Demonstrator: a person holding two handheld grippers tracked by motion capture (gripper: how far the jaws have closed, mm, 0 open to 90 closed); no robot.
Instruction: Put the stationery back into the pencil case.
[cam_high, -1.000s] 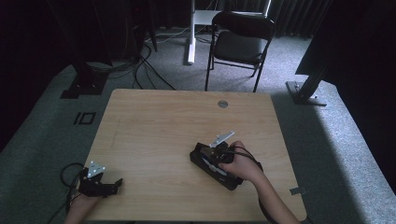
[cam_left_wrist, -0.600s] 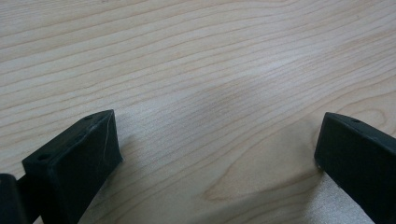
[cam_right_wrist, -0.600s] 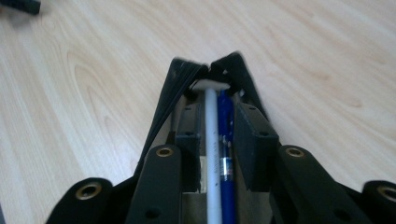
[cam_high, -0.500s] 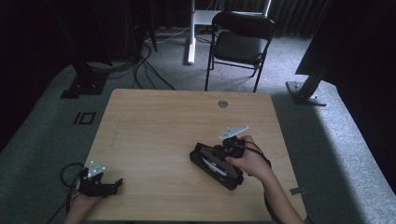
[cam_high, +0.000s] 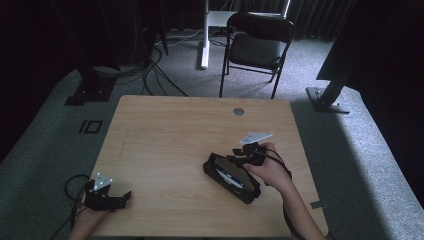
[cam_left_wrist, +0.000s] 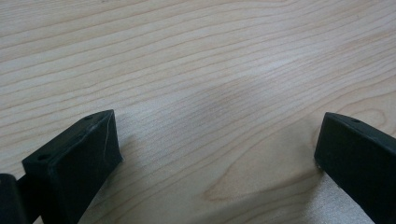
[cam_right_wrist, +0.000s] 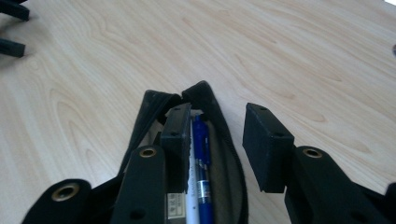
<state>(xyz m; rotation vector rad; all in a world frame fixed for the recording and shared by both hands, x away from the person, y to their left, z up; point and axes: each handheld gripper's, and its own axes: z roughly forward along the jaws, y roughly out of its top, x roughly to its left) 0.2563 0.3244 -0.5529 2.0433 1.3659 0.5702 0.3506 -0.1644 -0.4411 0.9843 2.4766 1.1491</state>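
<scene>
Right gripper over an open black pencil case; left gripper parked at the table's near left corner.

In the high view the pencil case lies unzipped on the wooden table, right of its middle, with the right gripper at its far end and the person's right hand beside it. The left gripper rests at the near left edge, well apart from the case. In the left gripper view its jaws stand wide over bare wood, gripping nothing. In the right gripper view the jaws have just been opening: one finger sits inside the case mouth beside a blue pen, the other outside the case wall, neither pad pressing it.
</scene>
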